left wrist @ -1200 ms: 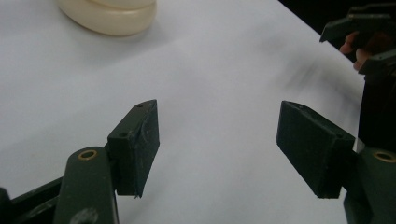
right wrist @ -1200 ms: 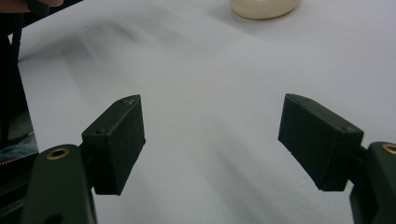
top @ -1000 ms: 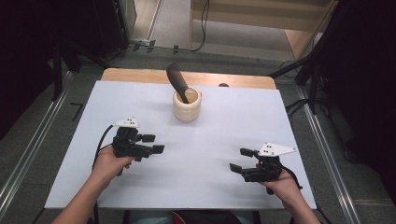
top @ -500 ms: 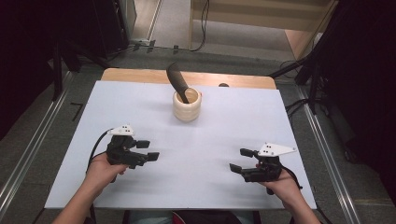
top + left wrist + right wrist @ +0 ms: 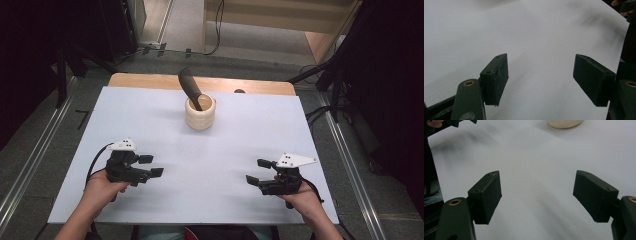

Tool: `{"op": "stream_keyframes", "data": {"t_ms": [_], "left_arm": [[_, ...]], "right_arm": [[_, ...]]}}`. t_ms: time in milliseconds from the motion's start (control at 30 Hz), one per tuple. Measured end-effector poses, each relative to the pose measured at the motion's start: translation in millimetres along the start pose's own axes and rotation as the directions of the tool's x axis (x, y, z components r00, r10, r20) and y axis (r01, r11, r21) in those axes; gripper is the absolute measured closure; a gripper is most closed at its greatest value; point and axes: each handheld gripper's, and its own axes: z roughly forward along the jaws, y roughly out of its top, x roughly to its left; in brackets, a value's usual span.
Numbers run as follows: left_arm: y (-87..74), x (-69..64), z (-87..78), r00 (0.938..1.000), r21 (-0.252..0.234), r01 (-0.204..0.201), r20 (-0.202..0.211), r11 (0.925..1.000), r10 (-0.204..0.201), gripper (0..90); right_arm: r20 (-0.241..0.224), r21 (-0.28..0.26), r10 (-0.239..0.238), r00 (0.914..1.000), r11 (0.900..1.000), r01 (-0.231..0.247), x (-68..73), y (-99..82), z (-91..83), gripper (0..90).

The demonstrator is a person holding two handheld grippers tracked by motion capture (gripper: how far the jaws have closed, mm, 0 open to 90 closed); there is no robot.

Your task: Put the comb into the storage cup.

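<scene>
While both tools sit low near the front edge of the white surface (image 5: 240,140), each one has its jaws spread wide with nothing between them. The left tool (image 5: 148,166) is in the person's left hand (image 5: 100,189) and points toward the middle; the right tool (image 5: 259,172) is in the right hand (image 5: 300,199) and points back at it, so they face each other, well apart.

The left gripper view gives you the left tool (image 5: 540,75) up close, black pads over bare white surface, plus a bit of the other hand in the top right corner. The right gripper view does the same for the right tool (image 5: 536,195), but it also catches the bottom of the mortar (image 5: 564,123) at the top edge, which the left one doesn't.

You only get the full layout from the high view: the cream mortar (image 5: 200,114) stands upright toward the far side of the surface, about centred, well apart from both tools. A dark pestle (image 5: 189,87) leans in it, thick end sticking up and tilted to the left. The bowl looks ribbed on the outside, pale and matte.
</scene>
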Motion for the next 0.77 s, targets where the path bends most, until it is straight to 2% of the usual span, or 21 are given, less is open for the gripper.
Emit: {"op": "stream_keyframes", "data": {"t_ms": [533, 767], "left_arm": [[-13.1, 1.4, -12.3, 0.9994, 0.008, 0.014, -0.033, 0.9999, -0.014, 29.4], [-14.2, 2.3, -11.7, 0.9995, 0.008, 0.015, -0.029, 0.9998, -0.015, 29.4]], "right_arm": [[0.001, 0.001, -0.002, 1.0000, 1.0000, 0.002, 0.0, -0.3, 0.6, 21.0], [-0.006, 0.008, 0.004, 1.0000, 1.0000, -0.004, 0.2, -0.5, 1.5, 20.9]]}}
